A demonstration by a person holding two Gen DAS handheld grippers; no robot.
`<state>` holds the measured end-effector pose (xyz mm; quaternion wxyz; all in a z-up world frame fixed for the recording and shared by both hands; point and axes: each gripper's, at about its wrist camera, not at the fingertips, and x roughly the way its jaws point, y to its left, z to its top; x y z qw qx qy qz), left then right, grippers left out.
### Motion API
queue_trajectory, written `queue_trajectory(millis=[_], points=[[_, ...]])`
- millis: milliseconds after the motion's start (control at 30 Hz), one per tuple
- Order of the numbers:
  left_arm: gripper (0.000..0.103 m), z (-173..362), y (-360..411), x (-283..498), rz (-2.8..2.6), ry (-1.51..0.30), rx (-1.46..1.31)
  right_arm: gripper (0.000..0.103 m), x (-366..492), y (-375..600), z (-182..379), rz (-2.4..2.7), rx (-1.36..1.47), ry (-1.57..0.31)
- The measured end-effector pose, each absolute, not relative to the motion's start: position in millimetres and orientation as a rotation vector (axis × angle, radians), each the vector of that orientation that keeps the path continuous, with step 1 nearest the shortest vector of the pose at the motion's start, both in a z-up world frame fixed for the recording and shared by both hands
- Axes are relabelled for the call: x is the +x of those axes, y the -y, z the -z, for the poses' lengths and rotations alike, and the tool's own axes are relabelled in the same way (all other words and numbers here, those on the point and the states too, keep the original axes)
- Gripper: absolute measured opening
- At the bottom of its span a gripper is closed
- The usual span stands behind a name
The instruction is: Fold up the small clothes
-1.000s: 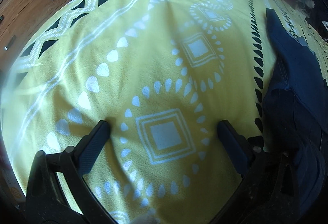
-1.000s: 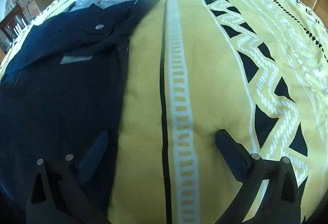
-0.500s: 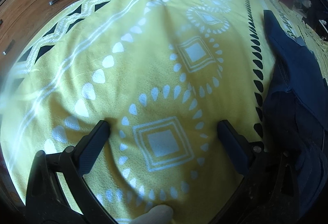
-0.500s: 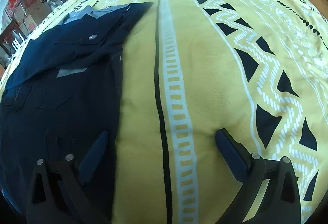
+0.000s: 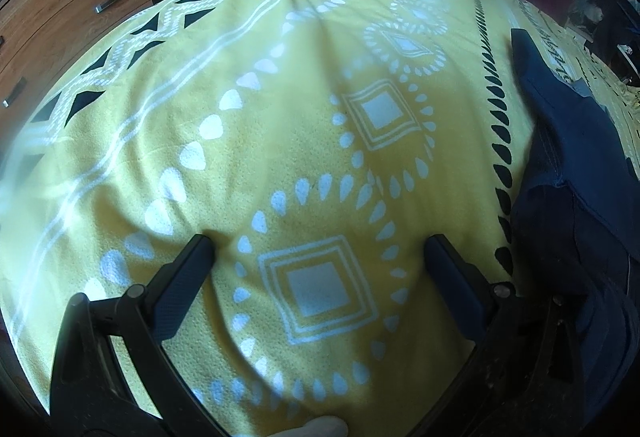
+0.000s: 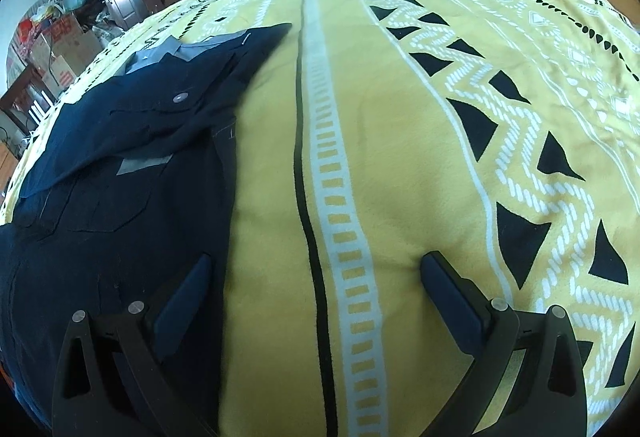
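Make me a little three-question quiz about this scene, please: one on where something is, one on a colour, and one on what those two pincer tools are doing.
1. In the left wrist view, the navy garment lies
A. left of the gripper
B. right of the gripper
C. between its fingers

2. The blanket's ground colour is
A. yellow
B. red
C. green

3. The two grippers are
A. both open, holding nothing
B. both shut on cloth
C. one open, one shut

Answers:
1. B: the garment fills the right edge, beyond the left gripper.
2. A: yellow shows between the white and black patterns.
3. A: the left gripper and the right gripper each have wide-apart fingers with only blanket visible between them.
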<state>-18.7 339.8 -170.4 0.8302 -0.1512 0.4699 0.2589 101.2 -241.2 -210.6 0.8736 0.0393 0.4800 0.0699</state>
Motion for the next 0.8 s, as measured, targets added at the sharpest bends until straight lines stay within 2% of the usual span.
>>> queue_trajectory(millis=[800], points=[[0.103,170.5,-337.0,-17.5,-0.564,-0.989,-0.302,0.103,101.0,231.1,213.4,-0.129,0.001,-0.979]])
